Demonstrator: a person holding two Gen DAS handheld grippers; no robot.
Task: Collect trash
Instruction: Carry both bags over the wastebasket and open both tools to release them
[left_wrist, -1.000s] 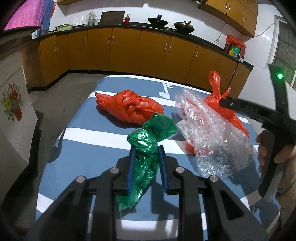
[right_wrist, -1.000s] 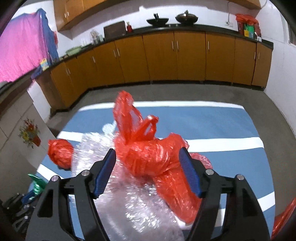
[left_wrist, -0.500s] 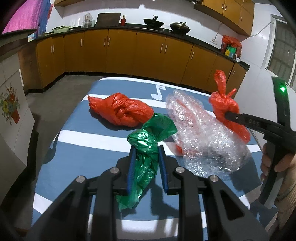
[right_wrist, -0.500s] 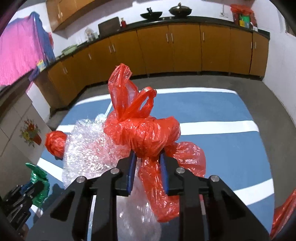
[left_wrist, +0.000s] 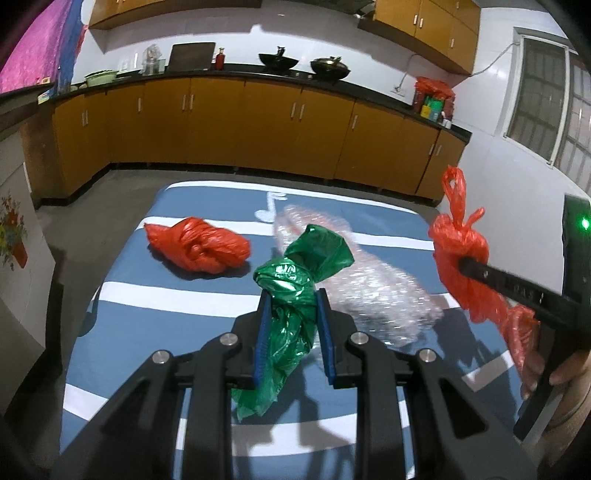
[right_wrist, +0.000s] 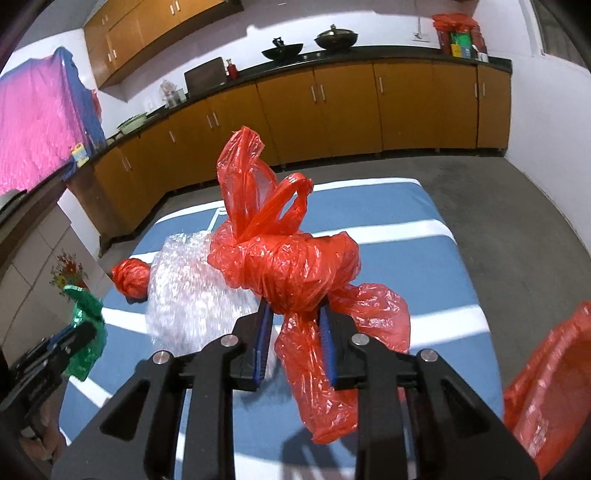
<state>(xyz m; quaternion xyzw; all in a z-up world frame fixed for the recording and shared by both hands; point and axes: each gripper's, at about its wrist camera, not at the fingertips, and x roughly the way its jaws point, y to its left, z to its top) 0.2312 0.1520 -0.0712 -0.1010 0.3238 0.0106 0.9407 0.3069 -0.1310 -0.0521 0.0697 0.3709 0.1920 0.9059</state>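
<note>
My left gripper (left_wrist: 291, 306) is shut on a crumpled green plastic bag (left_wrist: 295, 280), held up off the blue striped table (left_wrist: 155, 317). My right gripper (right_wrist: 295, 314) is shut on a knotted red plastic bag (right_wrist: 288, 266), lifted clear of the table; the same red bag (left_wrist: 458, 254) shows at the right of the left wrist view. A heap of clear bubble wrap (left_wrist: 369, 288) lies on the table between the two grippers. A second red bag (left_wrist: 199, 249) lies at the table's left side. The green bag (right_wrist: 86, 325) appears at the left edge of the right wrist view.
A red-lined container (right_wrist: 550, 387) stands at the lower right of the right wrist view, beside the table. Orange cabinets (left_wrist: 258, 125) with a dark counter run along the far wall. Grey floor (right_wrist: 498, 206) surrounds the table. A hand (left_wrist: 554, 373) holds the right gripper's handle.
The right gripper closed on the knotted red bag and raised it off the bubble wrap, moving right. The left gripper lifted the green bag a little higher.
</note>
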